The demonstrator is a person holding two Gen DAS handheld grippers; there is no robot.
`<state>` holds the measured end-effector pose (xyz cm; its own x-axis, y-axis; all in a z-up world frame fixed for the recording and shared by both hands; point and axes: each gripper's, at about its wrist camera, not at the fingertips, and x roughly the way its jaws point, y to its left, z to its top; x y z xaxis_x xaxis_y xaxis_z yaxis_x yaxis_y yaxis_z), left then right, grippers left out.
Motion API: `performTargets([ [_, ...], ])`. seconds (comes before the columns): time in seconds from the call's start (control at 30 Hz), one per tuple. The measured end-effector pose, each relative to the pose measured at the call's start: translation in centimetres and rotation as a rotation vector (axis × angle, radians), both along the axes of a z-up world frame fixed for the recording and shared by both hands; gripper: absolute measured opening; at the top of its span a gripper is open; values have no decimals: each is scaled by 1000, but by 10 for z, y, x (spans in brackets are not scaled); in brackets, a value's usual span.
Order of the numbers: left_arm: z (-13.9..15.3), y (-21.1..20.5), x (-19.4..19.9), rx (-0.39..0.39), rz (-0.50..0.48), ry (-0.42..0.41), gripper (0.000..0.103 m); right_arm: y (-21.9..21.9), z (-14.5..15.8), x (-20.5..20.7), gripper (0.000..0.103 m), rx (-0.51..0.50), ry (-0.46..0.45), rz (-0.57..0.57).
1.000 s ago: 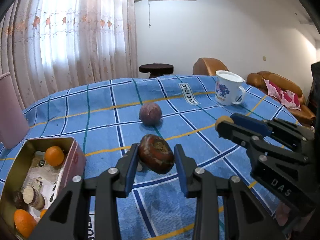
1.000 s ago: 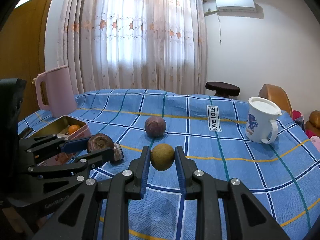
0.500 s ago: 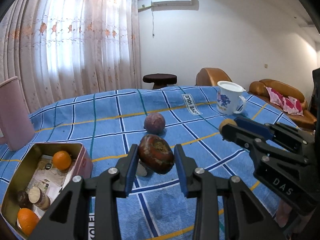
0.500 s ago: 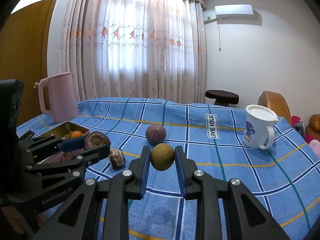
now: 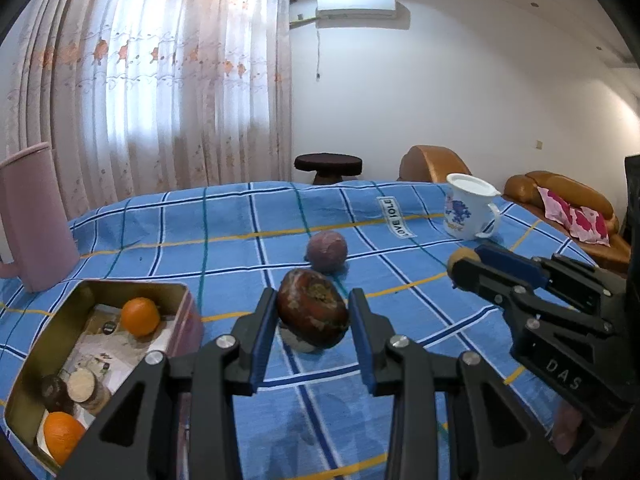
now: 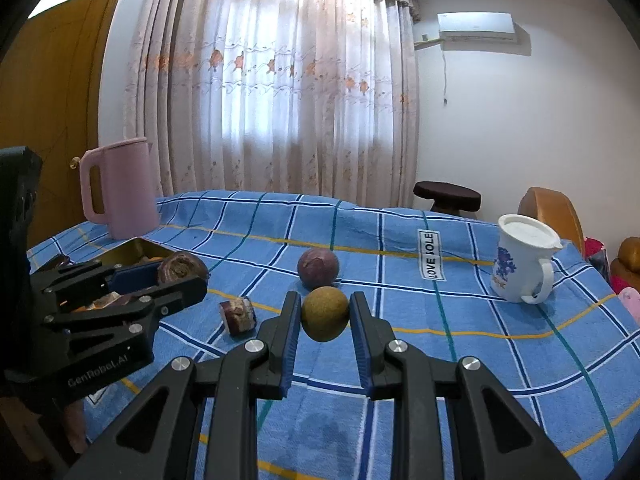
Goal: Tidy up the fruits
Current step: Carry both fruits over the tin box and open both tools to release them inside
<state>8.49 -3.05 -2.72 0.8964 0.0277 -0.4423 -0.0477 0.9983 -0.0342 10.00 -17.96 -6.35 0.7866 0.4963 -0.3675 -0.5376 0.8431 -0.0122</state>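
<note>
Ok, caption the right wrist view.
Right claw grips an olive-brown fruit above the blue checked tablecloth.

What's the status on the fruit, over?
Left gripper shut on dark fruit. Right gripper shut on green fruit. Tin open, path clear.

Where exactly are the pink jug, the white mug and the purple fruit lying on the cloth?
pink jug [image 6: 128,188]: right wrist view, on its body.
white mug [image 6: 516,264]: right wrist view, on its printed side.
purple fruit [image 6: 318,268]: right wrist view, on its front.
</note>
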Motion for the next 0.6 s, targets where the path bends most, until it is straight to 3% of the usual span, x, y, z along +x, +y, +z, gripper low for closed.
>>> performTargets([
  [0.37,6,46,-17,-21,61,14,37,55,13,-4,27,-13,23,130],
  [0.6,15,107,-35,-19,180,11,37,111,23,-4,27,-15,59,252],
])
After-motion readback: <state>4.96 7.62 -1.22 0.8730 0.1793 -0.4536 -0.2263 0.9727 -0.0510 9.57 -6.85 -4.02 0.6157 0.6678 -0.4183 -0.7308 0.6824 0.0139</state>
